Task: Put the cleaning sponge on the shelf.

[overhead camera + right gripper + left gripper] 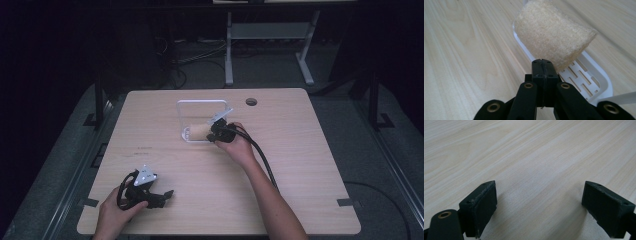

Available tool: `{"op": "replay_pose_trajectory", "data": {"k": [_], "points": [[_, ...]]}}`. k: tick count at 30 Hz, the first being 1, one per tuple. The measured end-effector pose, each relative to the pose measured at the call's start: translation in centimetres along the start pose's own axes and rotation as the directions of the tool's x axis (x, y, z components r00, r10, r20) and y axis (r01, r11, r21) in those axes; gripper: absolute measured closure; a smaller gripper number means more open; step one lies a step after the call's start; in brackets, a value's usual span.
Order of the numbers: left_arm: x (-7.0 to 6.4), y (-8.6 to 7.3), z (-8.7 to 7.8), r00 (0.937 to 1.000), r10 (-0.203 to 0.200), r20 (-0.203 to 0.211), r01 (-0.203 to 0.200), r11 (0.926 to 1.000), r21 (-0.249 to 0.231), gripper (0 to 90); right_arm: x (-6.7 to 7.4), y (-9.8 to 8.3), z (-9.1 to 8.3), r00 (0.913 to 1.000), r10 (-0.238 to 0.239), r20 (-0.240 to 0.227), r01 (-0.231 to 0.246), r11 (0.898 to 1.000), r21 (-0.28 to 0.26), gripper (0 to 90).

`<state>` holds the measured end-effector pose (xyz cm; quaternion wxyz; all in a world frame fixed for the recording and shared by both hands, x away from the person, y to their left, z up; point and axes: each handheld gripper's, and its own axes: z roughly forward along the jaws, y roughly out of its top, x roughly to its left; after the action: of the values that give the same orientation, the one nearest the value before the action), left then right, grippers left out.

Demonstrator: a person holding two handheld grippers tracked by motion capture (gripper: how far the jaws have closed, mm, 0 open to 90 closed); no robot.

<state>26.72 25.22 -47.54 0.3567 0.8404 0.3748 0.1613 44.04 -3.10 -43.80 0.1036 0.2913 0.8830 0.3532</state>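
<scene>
Pale wood worktop (300,165) under me, dark room behind with the legs of another desk (228,50) on a grey floor. From above I see my white rack (186,107) standing mid-table; my right gripper's own camera adds its slotted base. A tan sponge (554,35) hangs over that rack, its long axis running away from my right gripper (542,65), whose jaws are pinched closed on its near edge. My left gripper (539,202) rests near the front edge, well apart, jaws wide over bare wood.
</scene>
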Motion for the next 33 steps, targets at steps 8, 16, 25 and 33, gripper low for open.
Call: {"op": "replay_pose_trajectory", "data": {"k": [8,16,25,33], "points": [[0.0,0.0,0.0,1.0000,-0.001,0.000,0.001,1.0000,0.000,12.1,0.3,-0.6,-1.8,0.9997,0.004,-0.026,-0.004,1.000,-0.030,88.0],[0.0,0.0,0.0,1.0000,0.004,0.000,-0.004,1.0000,0.002,12.1,0.1,-1.4,-4.2,0.9998,0.010,-0.019,-0.011,0.998,-0.058,77.3],[0.0,0.0,0.0,1.0000,0.004,-0.001,-0.004,1.0000,0.004,12.1,0.4,-2.9,-6.5,0.9999,0.008,0.014,-0.006,0.996,-0.084,55.2],[0.0,0.0,0.0,1.0000,0.003,-0.001,-0.003,1.0000,0.000,12.1,0.3,-4.6,-8.1,0.9974,0.022,0.069,-0.015,0.994,-0.104,33.4]]}}
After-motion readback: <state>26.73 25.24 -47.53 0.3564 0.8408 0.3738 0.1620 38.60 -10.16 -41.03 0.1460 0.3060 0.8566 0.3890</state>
